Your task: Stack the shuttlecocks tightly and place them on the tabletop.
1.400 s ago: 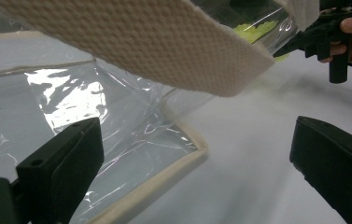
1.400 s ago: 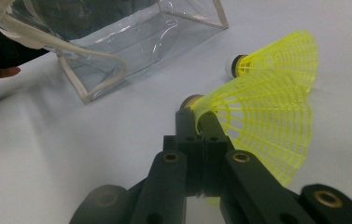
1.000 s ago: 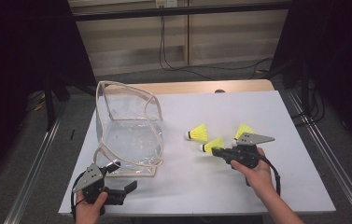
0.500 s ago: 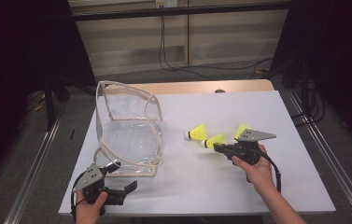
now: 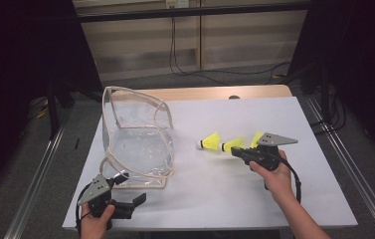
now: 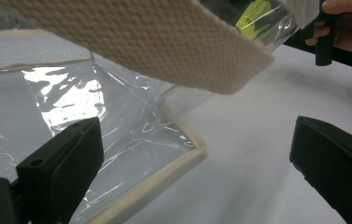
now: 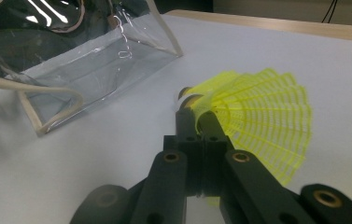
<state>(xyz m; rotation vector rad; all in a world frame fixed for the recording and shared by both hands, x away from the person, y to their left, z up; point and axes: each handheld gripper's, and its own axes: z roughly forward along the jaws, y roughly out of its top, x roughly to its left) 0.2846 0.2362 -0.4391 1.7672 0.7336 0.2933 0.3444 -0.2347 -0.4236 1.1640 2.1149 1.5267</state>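
Observation:
A clear plastic bag (image 5: 138, 144) with beige trim stands at the table's left, its mouth open upward. Its beige strap (image 6: 141, 42) hangs across the top of the left gripper view. My left gripper (image 5: 130, 189) is open at the bag's near corner, and that corner (image 6: 183, 140) lies between its spread jaws, untouched. My right gripper (image 5: 237, 151) is shut on the mesh skirt of a yellow shuttlecock (image 5: 231, 144); the skirt (image 7: 267, 116) fans out past the pinched jaws (image 7: 194, 112). A second shuttlecock (image 5: 210, 142) sits just left of it and a third (image 5: 257, 138) behind the gripper.
The white table top (image 5: 215, 199) has free room in front of the shuttlecocks and at the far right. A wooden strip (image 5: 215, 93) borders the far edge. Metal rails (image 5: 346, 169) run along both sides of the table.
My right gripper has shifted slightly away from the person with the shuttlecock pinched in it. The left gripper and the bag have kept still.

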